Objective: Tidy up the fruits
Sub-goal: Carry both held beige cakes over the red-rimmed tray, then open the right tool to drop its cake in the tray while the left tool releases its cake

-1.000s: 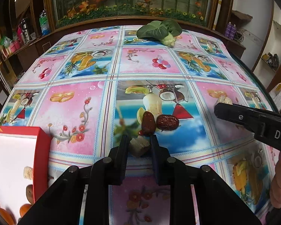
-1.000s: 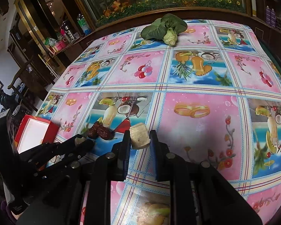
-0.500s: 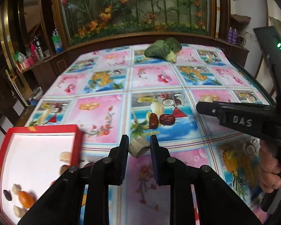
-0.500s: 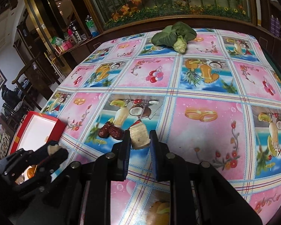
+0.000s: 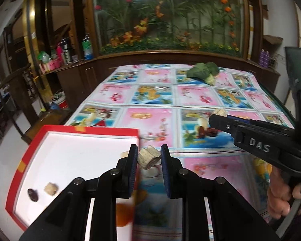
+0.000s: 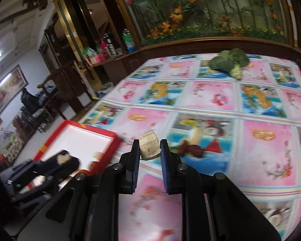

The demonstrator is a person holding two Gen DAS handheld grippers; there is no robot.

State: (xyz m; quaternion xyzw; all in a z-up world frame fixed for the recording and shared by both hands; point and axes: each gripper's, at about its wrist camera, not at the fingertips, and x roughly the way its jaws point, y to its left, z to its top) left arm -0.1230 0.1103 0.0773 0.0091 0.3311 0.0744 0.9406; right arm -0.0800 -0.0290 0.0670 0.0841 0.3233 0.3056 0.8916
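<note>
Between the left gripper (image 5: 148, 158) jaws we pinch a pale dried-fruit chunk (image 5: 148, 157), just right of the red tray (image 5: 24, 160), ready to drop in. Right gripper (image 6: 149, 149) clamps a bigger pale slice (image 6: 149, 147), further right. Two red dates (image 5: 207, 131) wait on the tablecloth (image 5: 154, 124).

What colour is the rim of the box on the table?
Red, with a white inside; the box shows best in the left wrist view.
</note>
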